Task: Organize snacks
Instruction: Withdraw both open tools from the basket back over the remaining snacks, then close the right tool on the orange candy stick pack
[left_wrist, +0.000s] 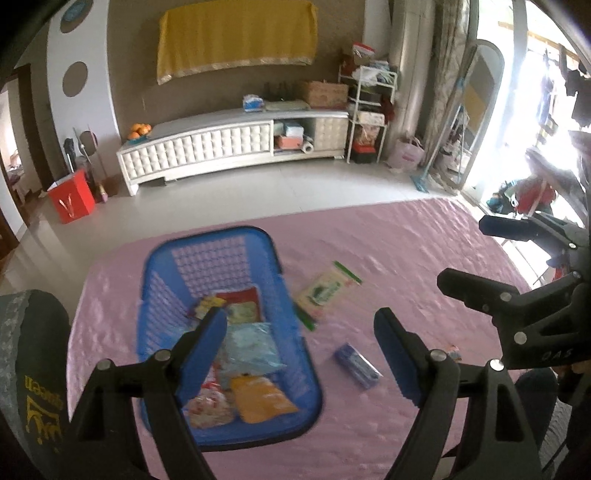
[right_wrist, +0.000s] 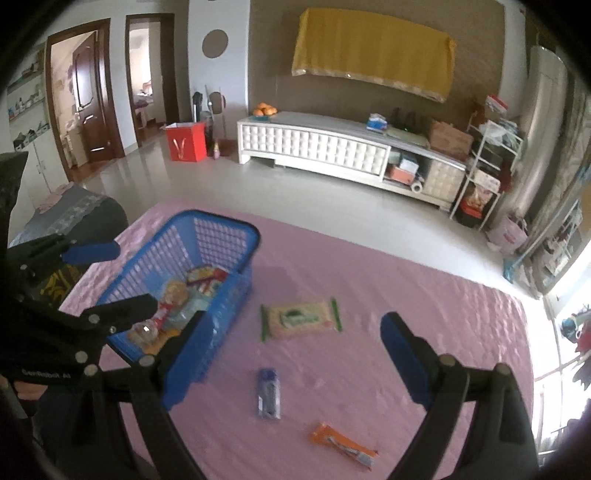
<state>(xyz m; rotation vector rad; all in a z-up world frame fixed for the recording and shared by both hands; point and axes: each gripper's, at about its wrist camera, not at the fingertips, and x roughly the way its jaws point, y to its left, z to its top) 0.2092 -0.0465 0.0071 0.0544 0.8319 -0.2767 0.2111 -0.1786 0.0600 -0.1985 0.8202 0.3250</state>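
A blue plastic basket on the pink tablecloth holds several snack packets. Three packets lie loose on the cloth to its right: a cream and green packet, a small blue packet and an orange packet. My left gripper is open and empty, above the basket's right side. My right gripper is open and empty, above the loose packets; it also shows at the right of the left wrist view.
The pink-covered table ends at a tiled floor. A white TV cabinet stands at the far wall. A dark chair back is at the table's left. A red box sits on the floor.
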